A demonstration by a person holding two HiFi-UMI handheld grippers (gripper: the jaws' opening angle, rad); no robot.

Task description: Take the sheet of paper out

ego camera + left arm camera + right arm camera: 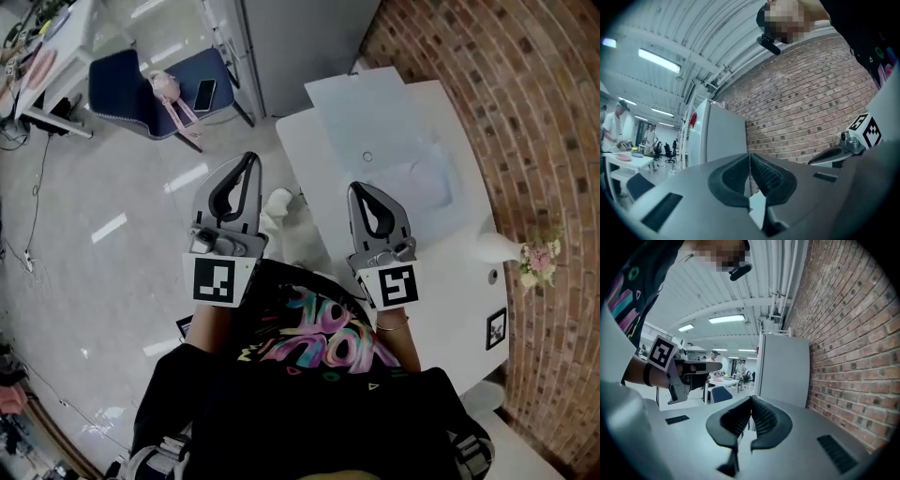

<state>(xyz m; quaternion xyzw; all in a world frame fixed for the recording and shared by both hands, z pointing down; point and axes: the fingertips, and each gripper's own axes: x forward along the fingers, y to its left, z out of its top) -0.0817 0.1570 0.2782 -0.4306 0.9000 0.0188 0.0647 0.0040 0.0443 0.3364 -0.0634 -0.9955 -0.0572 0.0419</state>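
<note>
The table (441,309) is white, smooth and round-cornered, and it stands against a rough red brick wall (525,112). A pale bluish, translucent folder (361,112) lies flat on the table's far half, one corner jutting past the far edge. The paper (420,180) shows as a whiter, faintly creased rectangle through the folder's side nearer the wall. Whether it sits fully inside cannot be told.

The left gripper (248,159) is off the table's left edge, above the glossy tiled floor (94,234). It is a grey plastic wedge with black ribbed pads, and a cube printed with black-and-white squares rides at its back. Its own view shows the two pads pressed together at their tips, with nothing between them. The right gripper (359,187) is the same shape and hangs over the table's near-left part, its tip pointing toward the folder. Its ribbed pads also meet, and they hold nothing.

At the table's wall side a small white vase (492,248) with a narrow neck holds pale pink flowers (536,258). A square black-and-white marker (496,328) lies flat near the table's near corner. Beyond the table's far-left corner stands a tall, plain grey cabinet (300,47). Further left of it is a chair (141,84) with a dark blue padded seat, and a flat dark phone (204,94) rests on that seat.
</note>
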